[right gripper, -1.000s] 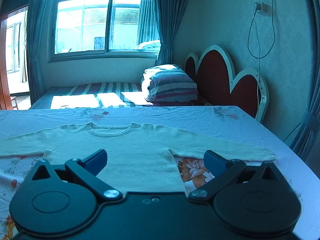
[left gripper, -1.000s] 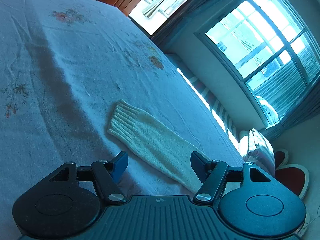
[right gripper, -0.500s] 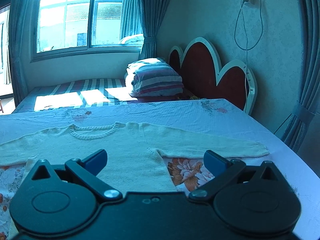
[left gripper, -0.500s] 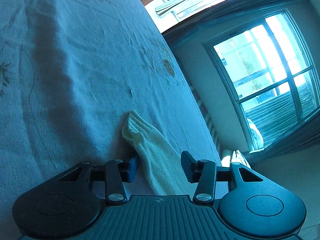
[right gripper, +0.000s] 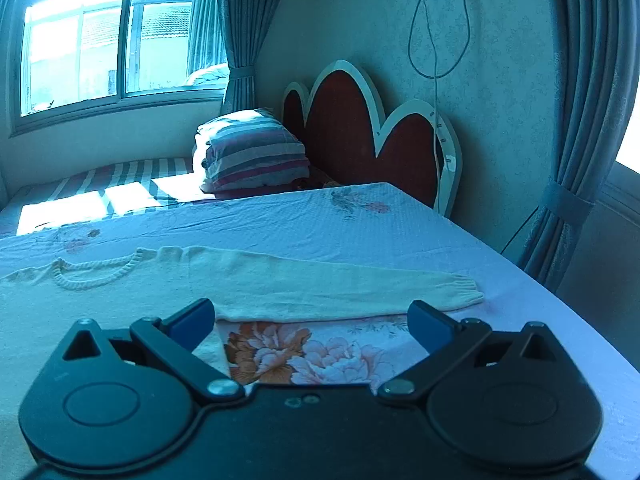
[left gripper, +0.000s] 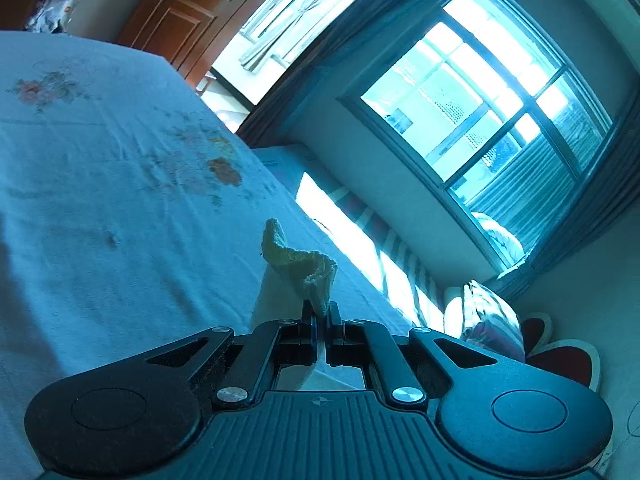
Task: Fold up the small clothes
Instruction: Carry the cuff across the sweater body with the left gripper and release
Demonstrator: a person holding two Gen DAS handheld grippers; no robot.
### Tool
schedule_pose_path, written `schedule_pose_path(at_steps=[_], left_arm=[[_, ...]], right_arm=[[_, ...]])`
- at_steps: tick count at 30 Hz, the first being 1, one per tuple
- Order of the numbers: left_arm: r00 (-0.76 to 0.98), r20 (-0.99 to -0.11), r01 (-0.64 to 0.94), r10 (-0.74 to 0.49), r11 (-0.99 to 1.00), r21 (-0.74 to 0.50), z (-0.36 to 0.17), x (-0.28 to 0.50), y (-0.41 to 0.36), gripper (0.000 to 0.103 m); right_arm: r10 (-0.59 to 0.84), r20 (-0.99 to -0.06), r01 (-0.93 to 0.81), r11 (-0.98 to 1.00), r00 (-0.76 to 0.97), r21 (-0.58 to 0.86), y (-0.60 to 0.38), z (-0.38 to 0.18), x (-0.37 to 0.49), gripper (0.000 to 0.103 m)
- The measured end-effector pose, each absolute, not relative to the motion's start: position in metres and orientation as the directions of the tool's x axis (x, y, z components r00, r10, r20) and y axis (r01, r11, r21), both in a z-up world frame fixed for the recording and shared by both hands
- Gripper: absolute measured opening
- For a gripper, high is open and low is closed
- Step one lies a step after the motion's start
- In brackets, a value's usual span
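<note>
The cream sweater (right gripper: 168, 292) is laid flat on the bed (right gripper: 360, 220), and no fold is done yet, so the job is judged to be only just started. One sleeve cuff (left gripper: 308, 268) is pinched tight in the left gripper (left gripper: 320, 316), whose jaws have just been closing on it, and it is lifted off the sheet. The other sleeve (right gripper: 340, 284) is spread out flat in front of the right gripper (right gripper: 312, 320), which is held wide apart with nothing in it.
</note>
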State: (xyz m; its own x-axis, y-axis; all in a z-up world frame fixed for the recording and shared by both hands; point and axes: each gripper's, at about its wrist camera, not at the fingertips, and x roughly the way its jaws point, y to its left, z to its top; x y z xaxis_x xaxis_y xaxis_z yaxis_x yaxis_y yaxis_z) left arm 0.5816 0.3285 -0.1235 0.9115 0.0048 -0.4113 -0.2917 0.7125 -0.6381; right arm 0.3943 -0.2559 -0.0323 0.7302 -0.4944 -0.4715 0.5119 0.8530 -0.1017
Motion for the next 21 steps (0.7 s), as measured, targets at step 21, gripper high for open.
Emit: schedule_pose_path(at_steps=[21], left_arm=[[0.794,-0.526,0.148,-0.306,0.935,-0.321,-0.096,0.654,-0.133,0.003]], right_arm=[[-0.565,-0.536,0.632,0.772,0.627,-0.075,-0.502,-0.078,0.391,0.103]])
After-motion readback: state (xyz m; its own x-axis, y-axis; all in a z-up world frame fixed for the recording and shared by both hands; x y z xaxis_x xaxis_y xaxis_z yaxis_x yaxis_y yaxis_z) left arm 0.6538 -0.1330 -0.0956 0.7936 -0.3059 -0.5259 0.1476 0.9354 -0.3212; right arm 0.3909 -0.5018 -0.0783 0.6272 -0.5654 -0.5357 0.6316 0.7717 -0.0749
